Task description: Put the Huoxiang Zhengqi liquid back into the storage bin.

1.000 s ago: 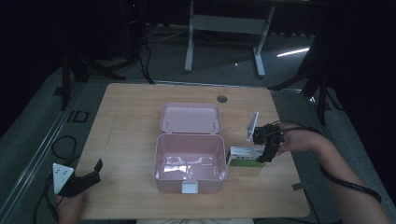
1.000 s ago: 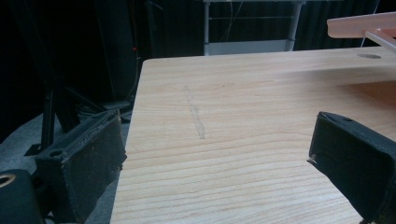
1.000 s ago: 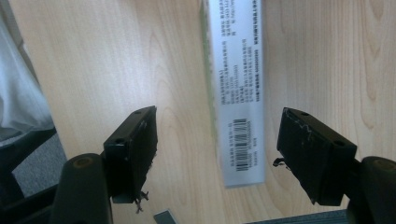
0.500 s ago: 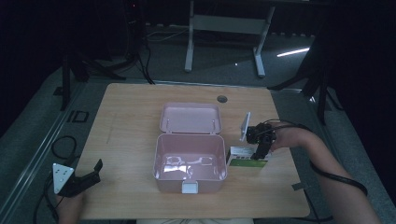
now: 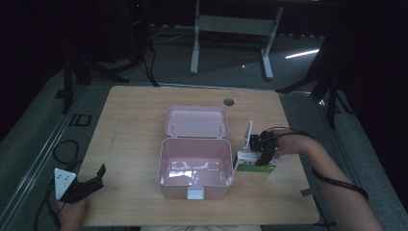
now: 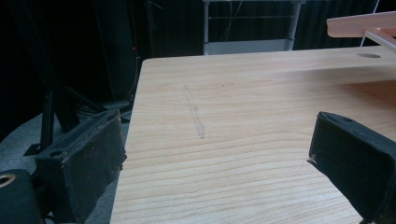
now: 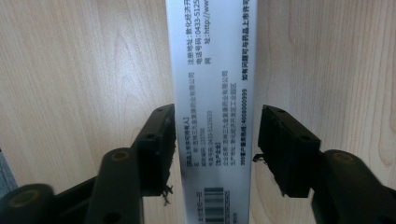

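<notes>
A small white and green carton lies on the wooden table, just right of an open pink plastic box. My right gripper points down over the carton's right end. In the right gripper view the carton's narrow printed side runs between the jaws of my right gripper, which have just been closing. The left pad meets the carton's edge and a thin gap shows at the right pad. My left gripper rests at the table's front left corner, open with nothing between its jaws.
The pink box's lid lies flat open behind it, and its edge shows in the left gripper view. A round cable hole sits near the table's far edge. Bare wood stretches left of the pink box.
My right gripper has come down and slightly left onto the carton, and its jaws have narrowed around it. The left gripper has not moved.
</notes>
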A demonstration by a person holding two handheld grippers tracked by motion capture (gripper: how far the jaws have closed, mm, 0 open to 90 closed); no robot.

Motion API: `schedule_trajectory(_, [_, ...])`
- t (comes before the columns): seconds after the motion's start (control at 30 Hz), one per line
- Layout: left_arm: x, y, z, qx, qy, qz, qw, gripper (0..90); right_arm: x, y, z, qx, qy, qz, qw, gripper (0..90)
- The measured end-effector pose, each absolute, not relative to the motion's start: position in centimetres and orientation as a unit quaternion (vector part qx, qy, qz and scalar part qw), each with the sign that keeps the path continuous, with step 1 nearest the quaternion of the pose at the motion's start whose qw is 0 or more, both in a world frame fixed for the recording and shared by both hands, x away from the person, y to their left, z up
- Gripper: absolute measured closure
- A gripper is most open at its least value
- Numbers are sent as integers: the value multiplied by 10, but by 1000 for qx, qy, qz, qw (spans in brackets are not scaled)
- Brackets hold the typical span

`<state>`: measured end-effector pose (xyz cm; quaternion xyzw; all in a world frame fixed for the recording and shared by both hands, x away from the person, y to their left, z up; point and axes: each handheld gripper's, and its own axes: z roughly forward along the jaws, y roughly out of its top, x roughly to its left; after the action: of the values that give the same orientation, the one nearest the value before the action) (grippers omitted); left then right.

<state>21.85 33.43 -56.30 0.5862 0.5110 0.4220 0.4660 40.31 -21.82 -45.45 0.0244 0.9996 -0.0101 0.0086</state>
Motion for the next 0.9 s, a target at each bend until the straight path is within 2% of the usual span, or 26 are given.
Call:
schedule_trajectory(0.13, [219, 334, -563, 586, 511, 422, 466, 37, 404, -217, -456, 29, 999, -10, 8, 479])
schedule_trajectory(0.2, [218, 334, -563, 586, 511, 422, 466, 37, 404, -216, -458, 29, 999, -14, 5, 521])
schedule_trajectory(0.37, [219, 334, -563, 586, 511, 422, 466, 37, 403, -215, -462, 29, 999, -18, 4, 560])
schedule_trajectory(0.4, [219, 334, -563, 586, 511, 422, 466, 37, 403, -214, -463, 31, 999, -21, 0, 601])
schedule_trajectory(0.73, [219, 334, -563, 586, 511, 422, 466, 37, 397, -208, -458, 27, 999, -35, 15, 617])
schedule_trajectory(0.9, [218, 334, -563, 586, 511, 423, 465, 37, 389, -209, -451, 24, 999, -34, -2, 617])
